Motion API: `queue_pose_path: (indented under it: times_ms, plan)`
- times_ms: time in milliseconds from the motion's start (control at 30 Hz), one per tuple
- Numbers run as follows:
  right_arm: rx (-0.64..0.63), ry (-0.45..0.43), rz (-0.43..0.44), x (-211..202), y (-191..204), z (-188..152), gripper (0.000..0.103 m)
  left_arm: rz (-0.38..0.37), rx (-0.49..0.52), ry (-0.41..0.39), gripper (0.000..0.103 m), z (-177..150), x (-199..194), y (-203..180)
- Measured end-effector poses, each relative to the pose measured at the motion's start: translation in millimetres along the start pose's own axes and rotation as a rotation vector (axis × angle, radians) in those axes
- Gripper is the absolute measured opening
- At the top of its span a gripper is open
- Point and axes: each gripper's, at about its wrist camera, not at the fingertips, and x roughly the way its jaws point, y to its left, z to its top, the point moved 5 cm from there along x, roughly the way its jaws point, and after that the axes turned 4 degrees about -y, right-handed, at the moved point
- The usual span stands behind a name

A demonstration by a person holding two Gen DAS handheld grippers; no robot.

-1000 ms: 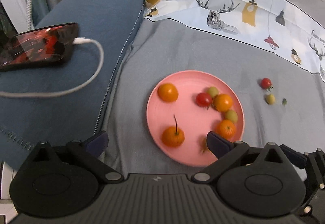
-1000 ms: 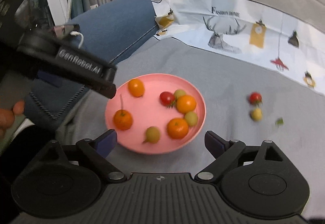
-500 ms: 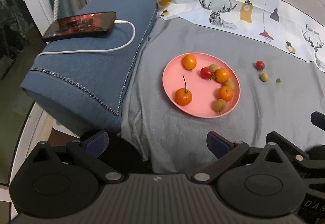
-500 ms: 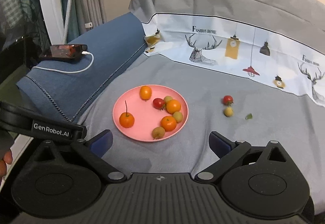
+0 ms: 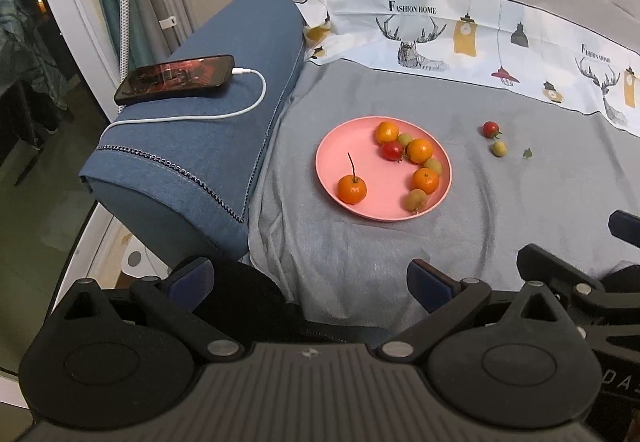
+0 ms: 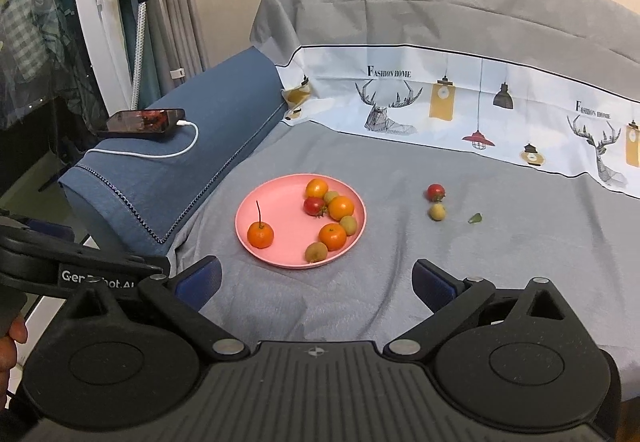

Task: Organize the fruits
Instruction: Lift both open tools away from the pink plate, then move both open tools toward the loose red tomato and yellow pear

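A pink plate lies on the grey sheet and holds several small oranges, a red tomato and some green fruits. An orange with a long stem sits alone on the plate's near left. Off the plate to the right lie a red tomato and a green fruit. My left gripper is open and empty, well short of the plate. My right gripper is open and empty, just short of the plate's near rim.
A blue cushion lies left of the plate with a phone and its white cable on top. A small green leaf lies right of the loose fruit. The left gripper's body shows at the right wrist view's left edge.
Both grippers have drawn back and up from the plate, which now looks smaller and farther off. Both stay open and empty. The fruits have not moved.
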Motion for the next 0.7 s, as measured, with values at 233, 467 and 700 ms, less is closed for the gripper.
queue_pose_path:
  times_ms: [233, 467, 700]
  plan:
    - [0.002, 0.007, 0.007, 2, 2, 0, 0.101, 0.004, 0.005, 0.016, 0.103, -2, 4, 3]
    - [0.023, 0.055, 0.019, 18, -2, -4, 0.101, 0.015, 0.020, 0.048, 0.103, -3, 17, 3]
    - [0.047, 0.114, 0.027, 41, -9, -12, 0.101, 0.021, 0.039, 0.102, 0.103, -2, 41, -4]
